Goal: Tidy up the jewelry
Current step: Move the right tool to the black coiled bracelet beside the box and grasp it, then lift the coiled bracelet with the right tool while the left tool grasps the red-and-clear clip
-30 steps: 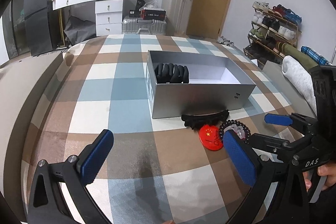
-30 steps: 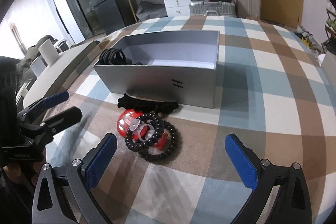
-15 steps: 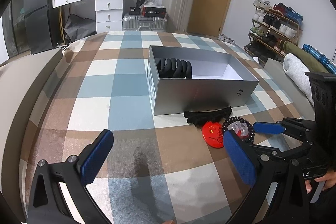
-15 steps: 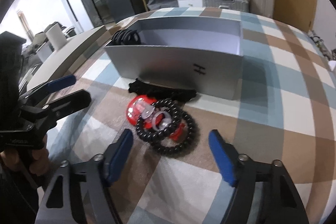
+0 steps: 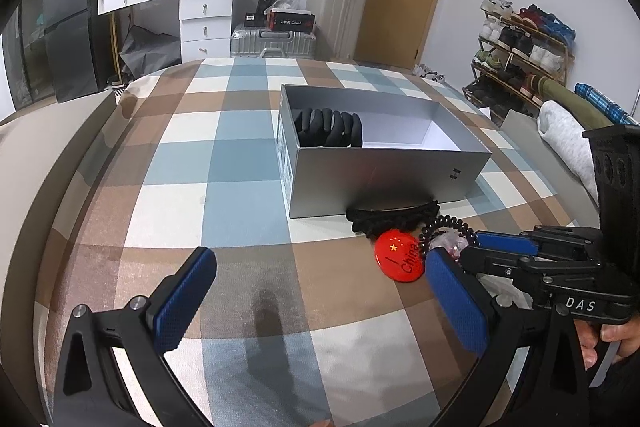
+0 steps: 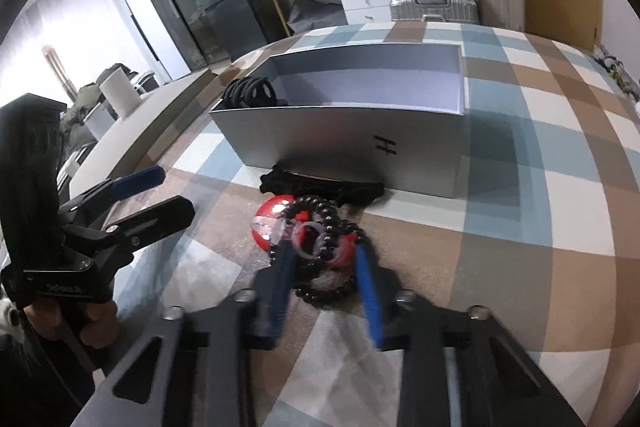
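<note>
Blurring right tongs (image 6: 324, 291) around half-hidden bracelets (image 6: 324, 267)

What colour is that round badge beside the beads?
Red badge, with yellow stars and dark lettering; clearest in the left wrist view.

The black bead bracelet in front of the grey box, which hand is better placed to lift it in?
Right. The right tool is closing with the black bead bracelet between its pads, just before the grey box. The left tool stands open over bare cloth, off to the side.
</note>
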### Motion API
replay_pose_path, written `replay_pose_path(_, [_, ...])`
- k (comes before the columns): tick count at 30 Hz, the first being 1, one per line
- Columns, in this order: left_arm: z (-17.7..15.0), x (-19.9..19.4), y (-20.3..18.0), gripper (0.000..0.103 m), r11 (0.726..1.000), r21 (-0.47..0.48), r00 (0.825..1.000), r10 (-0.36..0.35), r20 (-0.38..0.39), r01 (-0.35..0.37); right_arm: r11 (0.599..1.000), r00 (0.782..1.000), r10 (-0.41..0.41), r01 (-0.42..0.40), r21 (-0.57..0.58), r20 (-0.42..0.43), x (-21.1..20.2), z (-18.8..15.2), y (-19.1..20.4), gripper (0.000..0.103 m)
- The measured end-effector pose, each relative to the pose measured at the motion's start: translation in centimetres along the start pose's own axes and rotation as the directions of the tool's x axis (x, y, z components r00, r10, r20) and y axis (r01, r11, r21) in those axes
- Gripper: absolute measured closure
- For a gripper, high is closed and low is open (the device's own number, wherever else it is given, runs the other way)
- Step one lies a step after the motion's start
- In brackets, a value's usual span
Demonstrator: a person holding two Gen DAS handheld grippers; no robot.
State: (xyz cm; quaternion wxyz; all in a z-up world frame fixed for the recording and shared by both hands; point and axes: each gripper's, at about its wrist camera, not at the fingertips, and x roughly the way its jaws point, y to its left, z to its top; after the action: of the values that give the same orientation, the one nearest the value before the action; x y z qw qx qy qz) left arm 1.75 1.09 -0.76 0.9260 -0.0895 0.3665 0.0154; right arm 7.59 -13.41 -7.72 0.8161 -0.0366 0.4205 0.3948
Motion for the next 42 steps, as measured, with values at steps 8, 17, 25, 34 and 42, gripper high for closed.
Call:
replay_pose_path(8, [0.0,0.1,0.1,0.001,1.000,-0.002,1.000,-0.001,0.001,0.001,0.999,0.999,-0.036,0.037,-0.033,0.005,0.0,0.0,0.4,0.090])
replay_pose_path(17, [0.0,0.0,0.0,0.001,1.000,-0.001,1.000,0.001,0.002,-0.001,0.998,0.990,0.052,-0.048,-0.037,0.133,-2.7,0.7,0.5,0.095])
replay_pose_path(25, [-0.1,0.0,-0.2,0.001,1.000,0.004,1.000,-0.004,-0.005,0.004,0.997,0.966,0.074,-0.079,0.012,0.247,-5.0,1.5,-0.8,0.095])
replay_pose_path(34, [-0.2,0.2,-0.7,0.001,0.998,-0.001,0.998,-0.058,-0.033,0.058,0.996,0.957,0.048,-0.067,0.055,0.286,-5.9,1.7,-1.8,0.094])
replay_pose_path(42, [-0.5,0.2,-3.1,0.024,0.983,0.066,0.984,-0.169,-0.060,0.173,0.995,0.957,0.037,-0.062,0.076,0.286,-6.0,1.6,-2.8,0.094])
